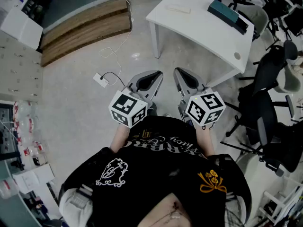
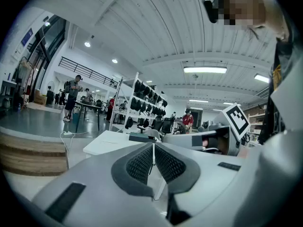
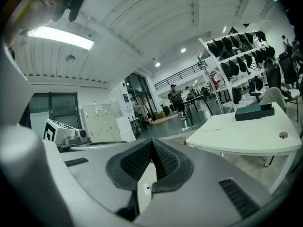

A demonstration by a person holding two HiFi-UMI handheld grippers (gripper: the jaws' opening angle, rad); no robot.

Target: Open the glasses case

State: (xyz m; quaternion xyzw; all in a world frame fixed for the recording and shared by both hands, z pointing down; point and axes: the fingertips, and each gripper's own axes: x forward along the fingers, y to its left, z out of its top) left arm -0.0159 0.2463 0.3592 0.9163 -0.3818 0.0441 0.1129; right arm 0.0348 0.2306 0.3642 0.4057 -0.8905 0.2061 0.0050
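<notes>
Left hand-held gripper (image 1: 147,81): jaws together, empty.
Right hand-held gripper (image 1: 186,82): jaws together, empty, nearer the table (image 1: 199,25).
Glasses case: probably the teal box (image 1: 228,14), lengthwise along the table's far edge, ahead-right.

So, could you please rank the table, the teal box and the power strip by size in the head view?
Largest to smallest:
1. table
2. teal box
3. power strip

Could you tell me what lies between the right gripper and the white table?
In the head view, only bare floor separates the right gripper from the white table.
</notes>
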